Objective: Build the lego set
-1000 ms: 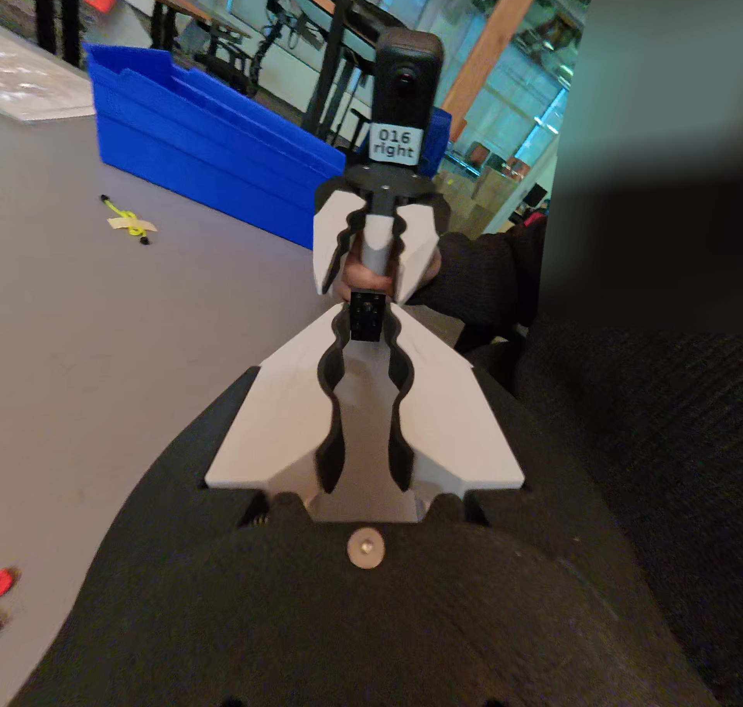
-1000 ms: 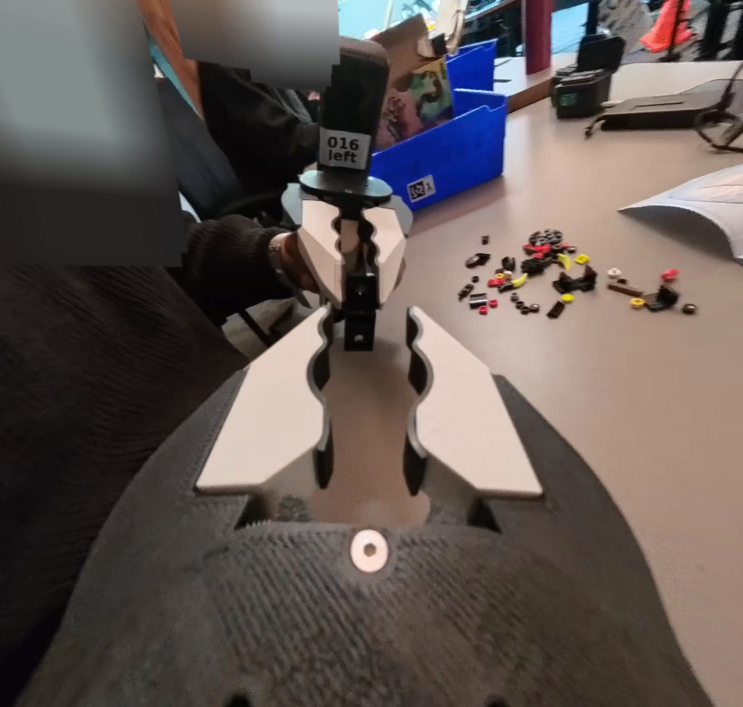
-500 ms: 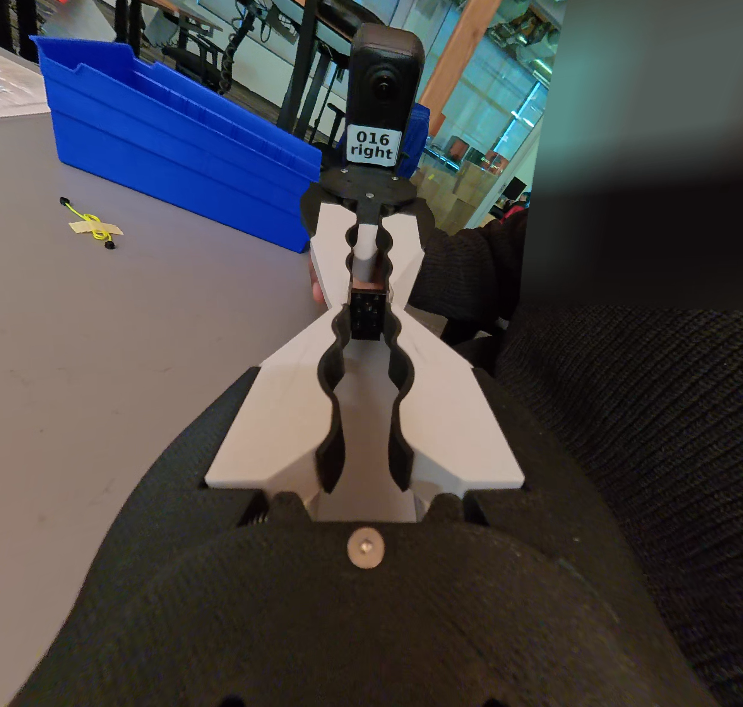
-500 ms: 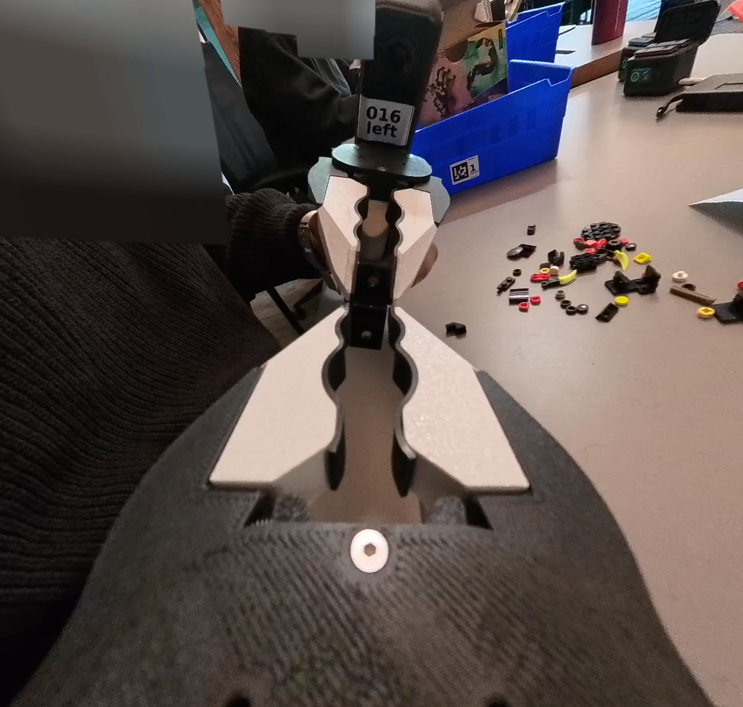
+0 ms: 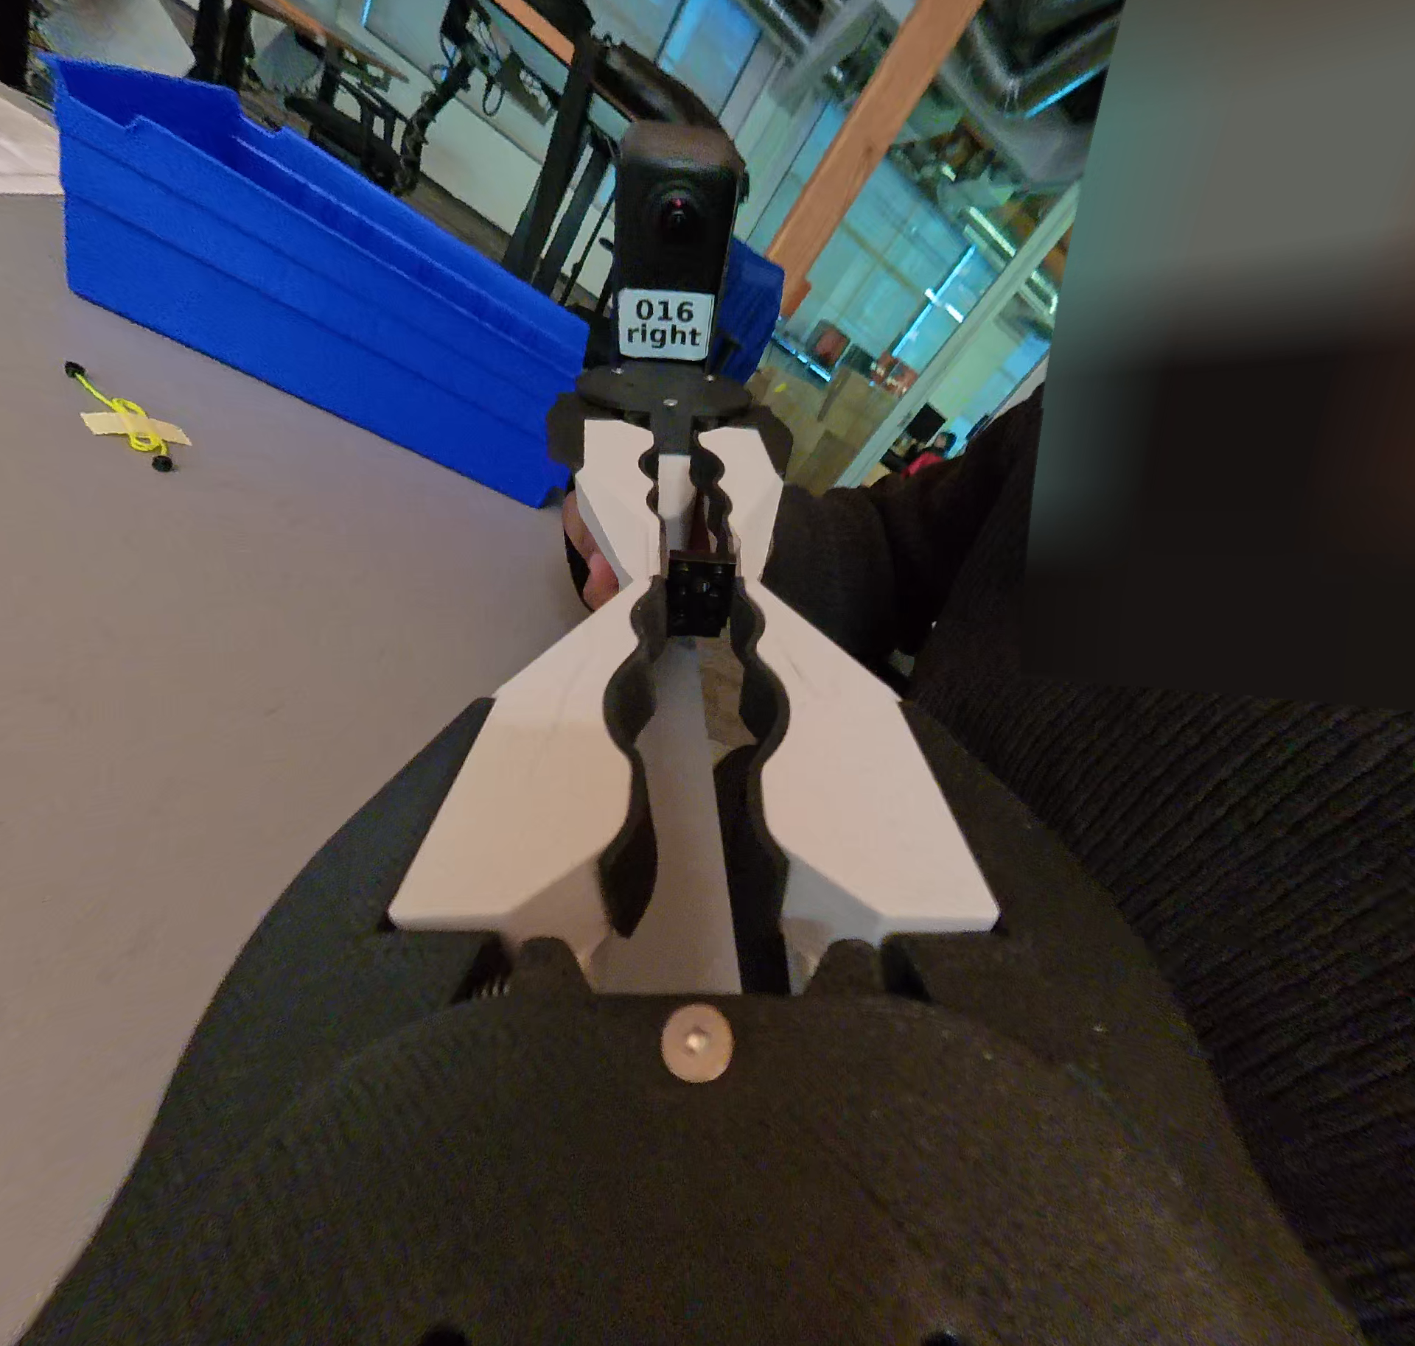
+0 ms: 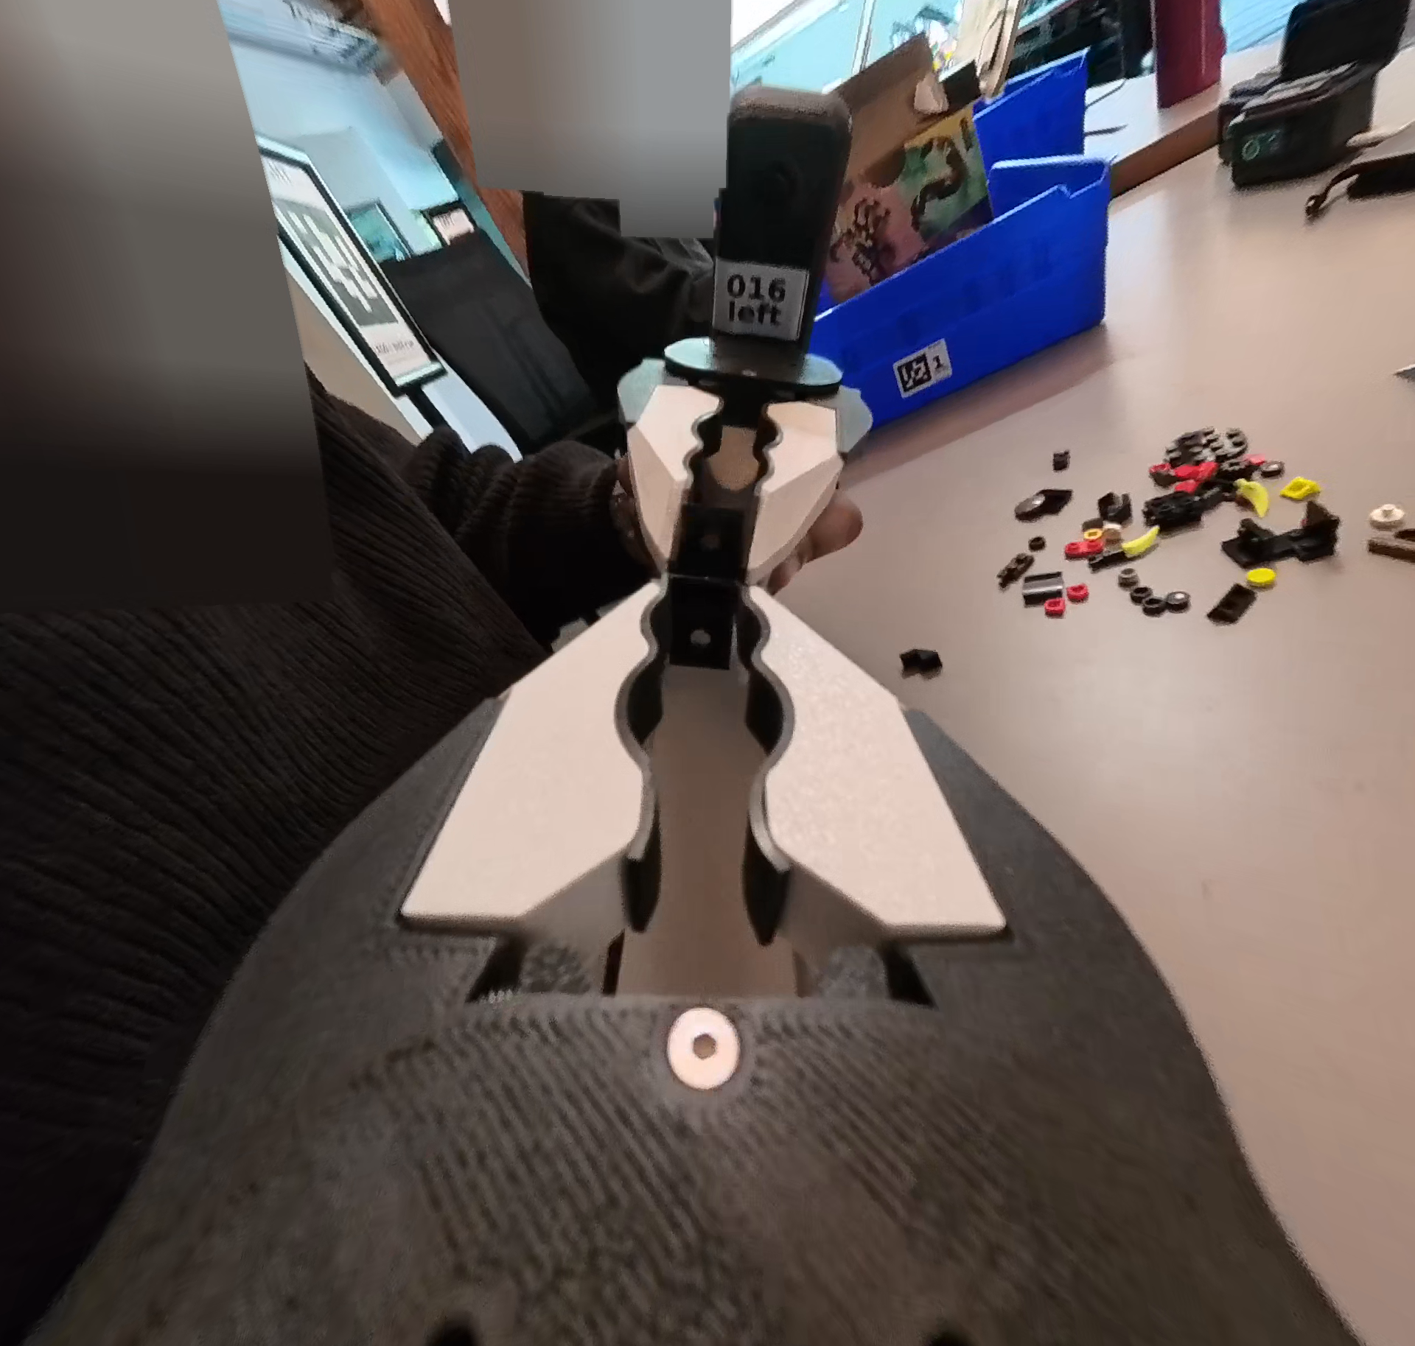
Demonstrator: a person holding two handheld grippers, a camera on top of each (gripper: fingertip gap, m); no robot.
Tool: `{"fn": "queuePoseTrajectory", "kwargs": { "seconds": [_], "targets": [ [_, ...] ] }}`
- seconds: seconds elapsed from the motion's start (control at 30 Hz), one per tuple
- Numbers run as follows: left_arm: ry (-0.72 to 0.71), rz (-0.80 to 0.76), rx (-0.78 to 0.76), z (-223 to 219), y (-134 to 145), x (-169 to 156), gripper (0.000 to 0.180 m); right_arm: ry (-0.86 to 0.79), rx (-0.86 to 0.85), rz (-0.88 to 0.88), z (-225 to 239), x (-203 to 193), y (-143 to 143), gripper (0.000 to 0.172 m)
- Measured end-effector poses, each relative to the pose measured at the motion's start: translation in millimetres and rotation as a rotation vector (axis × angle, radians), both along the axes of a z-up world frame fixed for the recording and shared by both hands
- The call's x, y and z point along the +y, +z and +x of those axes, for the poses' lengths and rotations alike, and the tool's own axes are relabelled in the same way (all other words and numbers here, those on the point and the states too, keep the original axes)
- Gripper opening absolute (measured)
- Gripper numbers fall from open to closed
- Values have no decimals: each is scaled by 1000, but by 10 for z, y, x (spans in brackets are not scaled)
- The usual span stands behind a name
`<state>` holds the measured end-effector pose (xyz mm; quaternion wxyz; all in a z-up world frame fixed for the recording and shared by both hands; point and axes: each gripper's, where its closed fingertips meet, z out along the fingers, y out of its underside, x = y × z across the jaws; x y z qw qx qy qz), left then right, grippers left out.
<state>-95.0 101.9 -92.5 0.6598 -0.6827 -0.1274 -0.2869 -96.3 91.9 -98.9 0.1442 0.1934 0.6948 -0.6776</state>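
Observation:
My left gripper [image 5: 695, 609] and right gripper [image 6: 700, 624] meet tip to tip above the grey table [image 5: 230, 620]. Both are shut on one small black brick assembly [image 5: 695, 601]. In the right wrist view it shows as two black blocks joined end to end [image 6: 700, 636]. The near block sits between my right pads. The far block sits between the pads of the left gripper [image 6: 708, 548]. The right gripper also shows in the left wrist view [image 5: 693, 555], facing me. A person's hands in black sleeves hold both grippers.
A long blue bin [image 5: 306, 299] stands behind on the left, with a yellow cord taped to the table [image 5: 126, 421]. In the right wrist view, a pile of small black, red and yellow pieces [image 6: 1194, 528], a lone black piece [image 6: 919, 660] and another blue bin [image 6: 995, 276]. Left and right tips are no more than a few centimetres apart.
My right jaws, wide apart a second ago, came together on the free end of the black piece held by my left gripper. The left grasp stayed as it was.

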Motion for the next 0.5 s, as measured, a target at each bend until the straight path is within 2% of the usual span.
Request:
{"fn": "queuePoseTrajectory", "kwargs": {
  "seconds": [0.1,0.37,0.5],
  "targets": [
    [-9,6,-33,-9,7,-11,14,-18,-35,-36,-24,5,30,13],
    [18,15,-42,-57,15,-21,14,-25,-256,-183,-106,31,79,14],
    [38,37,-40,-79,53,-7,15,-63,-293,-227,-146,57,128,14]
  ]
}}
